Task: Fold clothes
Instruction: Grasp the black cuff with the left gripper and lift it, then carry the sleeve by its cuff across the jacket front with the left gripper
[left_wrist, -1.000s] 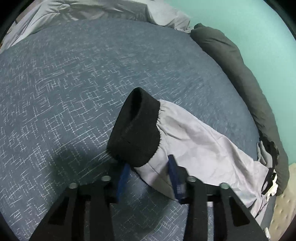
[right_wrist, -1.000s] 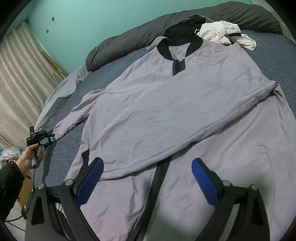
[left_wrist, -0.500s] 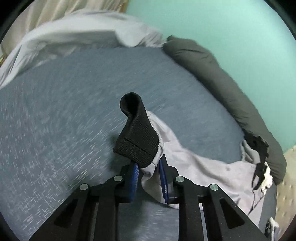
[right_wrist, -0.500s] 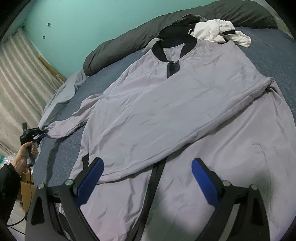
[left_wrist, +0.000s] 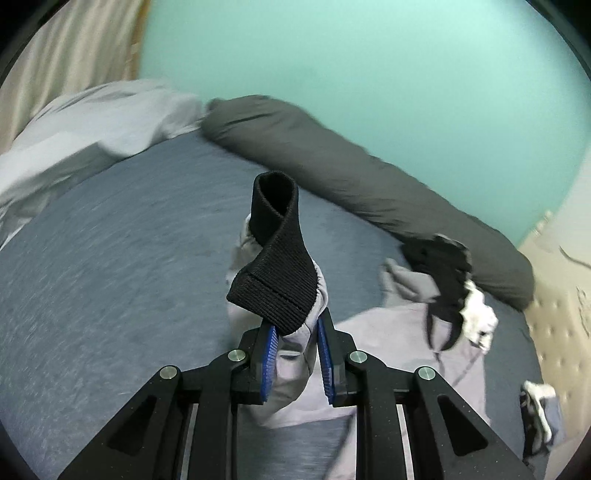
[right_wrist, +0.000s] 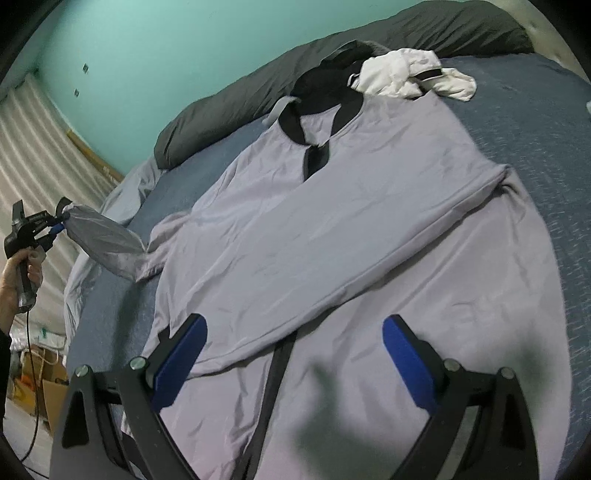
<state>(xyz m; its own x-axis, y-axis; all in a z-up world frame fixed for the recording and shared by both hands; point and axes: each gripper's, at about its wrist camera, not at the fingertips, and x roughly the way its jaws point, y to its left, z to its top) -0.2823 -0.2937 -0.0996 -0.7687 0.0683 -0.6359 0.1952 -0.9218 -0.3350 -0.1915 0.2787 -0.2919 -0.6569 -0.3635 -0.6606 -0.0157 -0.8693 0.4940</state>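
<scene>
A pale grey jacket with a black collar and black zip line lies spread on the blue bed. My left gripper is shut on the jacket's sleeve just below its black ribbed cuff, which stands up twisted above the fingers. In the right wrist view that left gripper holds the sleeve lifted off the bed at the far left, a hand around its handle. My right gripper hovers open over the jacket's lower hem with nothing between its blue pads.
A dark grey bolster runs along the teal wall. A white garment lies bunched by the collar. A light grey blanket is heaped at the bed's far corner. Curtains and boxes stand past the bed's left side.
My left gripper closed on the sleeve near the cuff and lifted it off the bed, swinging toward the jacket's body. The right gripper stayed open over the hem.
</scene>
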